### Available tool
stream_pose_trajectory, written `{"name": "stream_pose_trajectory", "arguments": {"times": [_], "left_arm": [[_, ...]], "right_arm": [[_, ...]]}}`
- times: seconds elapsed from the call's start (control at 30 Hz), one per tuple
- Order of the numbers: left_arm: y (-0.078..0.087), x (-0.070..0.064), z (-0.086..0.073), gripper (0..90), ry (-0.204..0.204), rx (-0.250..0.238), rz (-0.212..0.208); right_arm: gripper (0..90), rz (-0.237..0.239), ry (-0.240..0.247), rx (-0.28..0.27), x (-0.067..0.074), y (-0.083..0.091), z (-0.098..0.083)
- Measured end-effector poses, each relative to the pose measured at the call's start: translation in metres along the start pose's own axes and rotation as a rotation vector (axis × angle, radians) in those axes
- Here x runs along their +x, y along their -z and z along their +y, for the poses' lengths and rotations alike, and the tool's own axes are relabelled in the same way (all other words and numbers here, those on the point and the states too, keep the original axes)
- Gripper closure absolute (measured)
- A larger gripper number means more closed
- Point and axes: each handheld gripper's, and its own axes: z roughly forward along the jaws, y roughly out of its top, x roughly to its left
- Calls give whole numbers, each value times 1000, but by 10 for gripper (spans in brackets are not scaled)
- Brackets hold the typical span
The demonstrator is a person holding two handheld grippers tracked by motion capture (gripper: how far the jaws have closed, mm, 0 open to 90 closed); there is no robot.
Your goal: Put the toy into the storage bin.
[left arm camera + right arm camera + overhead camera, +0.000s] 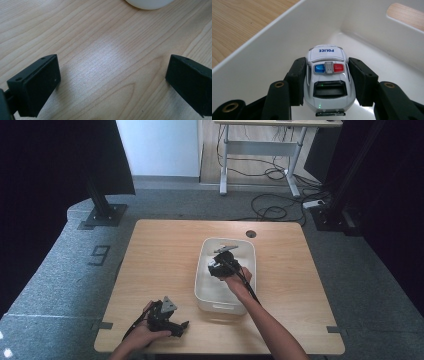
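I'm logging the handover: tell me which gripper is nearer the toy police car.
Right. The right gripper clamps the toy police car inside the white bin; the left gripper sits open on the table, outside the bin.

Lab: rig stands (102, 205), floor cables (272, 210), desk (262, 150).

High view is sitting up above person's side, looking forward and down at whole table (165, 245), from far off. Left gripper view is riding low, looking along its own jaws at wood very close, with edge of white bin (149, 3) peeking in at top. Right gripper view is looking down inside white bin (259, 52), very near toy police car (329, 80). All three are sharing white bin (202, 285) and table.
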Motion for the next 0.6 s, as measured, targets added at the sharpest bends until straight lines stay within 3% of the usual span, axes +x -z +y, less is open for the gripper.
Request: {"name": "stream_pose_trajectory", "arguments": {"times": [0.13,0.37,0.6], "left_arm": [[0,0,0,0,-2,0,1],[0,0,0,0,-2,1,1],[0,0,0,0,-1,-1,0]], "right_arm": [[499,-4,5,43,-2,-9,0],[499,-6,1,58,-6,-13,6],[499,-4,-38,85,-12,-24,7]]}}
